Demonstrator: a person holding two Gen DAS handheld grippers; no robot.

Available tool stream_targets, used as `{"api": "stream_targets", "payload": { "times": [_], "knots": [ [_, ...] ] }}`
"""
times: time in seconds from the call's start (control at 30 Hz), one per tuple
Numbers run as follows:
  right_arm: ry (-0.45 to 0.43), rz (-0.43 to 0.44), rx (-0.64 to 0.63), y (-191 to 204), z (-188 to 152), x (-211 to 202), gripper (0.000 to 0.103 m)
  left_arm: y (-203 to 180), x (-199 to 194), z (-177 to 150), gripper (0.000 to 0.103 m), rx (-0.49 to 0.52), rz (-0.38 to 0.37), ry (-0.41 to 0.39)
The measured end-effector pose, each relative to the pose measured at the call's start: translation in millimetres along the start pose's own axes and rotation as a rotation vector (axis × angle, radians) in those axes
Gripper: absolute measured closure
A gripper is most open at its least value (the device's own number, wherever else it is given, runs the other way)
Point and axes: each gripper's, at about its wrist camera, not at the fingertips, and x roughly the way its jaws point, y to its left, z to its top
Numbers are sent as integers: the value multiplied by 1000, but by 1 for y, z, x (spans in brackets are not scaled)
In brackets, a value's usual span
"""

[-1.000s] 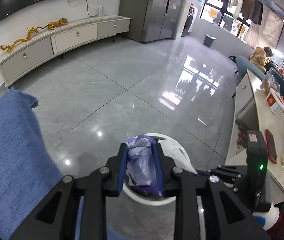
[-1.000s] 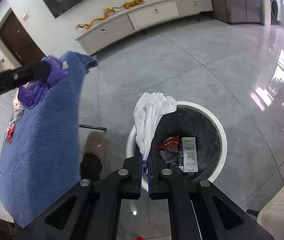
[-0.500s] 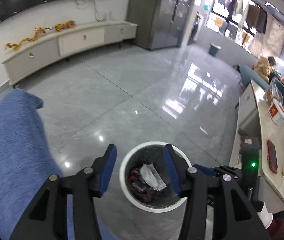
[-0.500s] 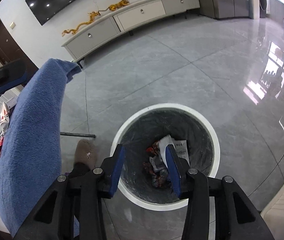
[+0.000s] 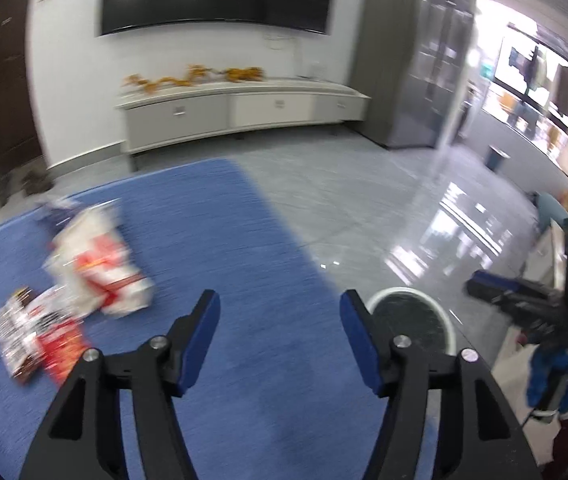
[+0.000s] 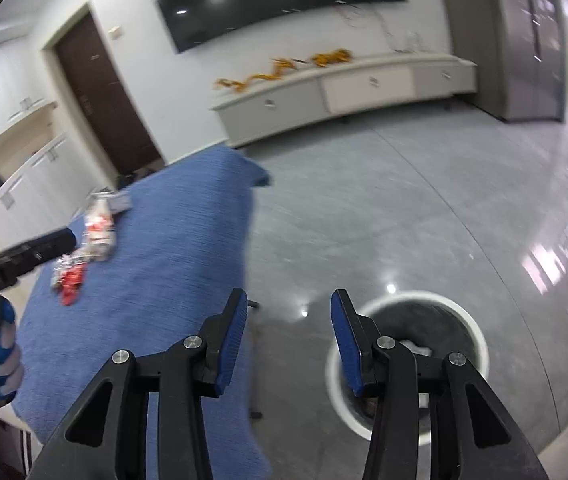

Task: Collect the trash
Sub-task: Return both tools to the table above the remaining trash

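Observation:
My left gripper (image 5: pixel 279 332) is open and empty above a surface covered by a blue cloth (image 5: pixel 211 240). On the cloth to its left lie a crumpled white and red bag (image 5: pixel 99 264) and red and white wrappers (image 5: pixel 39 340). My right gripper (image 6: pixel 290 334) is open and empty, above the cloth's edge and the floor. The round white-rimmed trash bin (image 6: pixel 408 356) stands on the floor, just right of it, with trash inside. The bin also shows in the left wrist view (image 5: pixel 412 320). The trash pile also shows in the right wrist view (image 6: pixel 87 248).
A grey tiled floor (image 6: pixel 404 220) spreads beyond the cloth. A long white TV cabinet (image 5: pixel 239 114) stands along the far wall under a black screen. A dark door (image 6: pixel 99 92) is at the left. A counter edge is at the far right.
Both grippers let go of their trash into the bin and opened. Both then swung up and left, away from the bin, toward the blue cloth with the remaining trash.

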Motion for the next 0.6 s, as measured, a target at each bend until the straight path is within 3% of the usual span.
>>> {"api": "stream_targets", "payload": {
  "times": [0.37, 0.6],
  "knots": [
    [59, 190, -212, 139, 39, 50, 49, 207, -40, -58, 40, -328, 237, 27],
    [126, 283, -327, 227, 49, 113, 42, 282, -26, -70, 40, -487, 219, 59]
  ]
}}
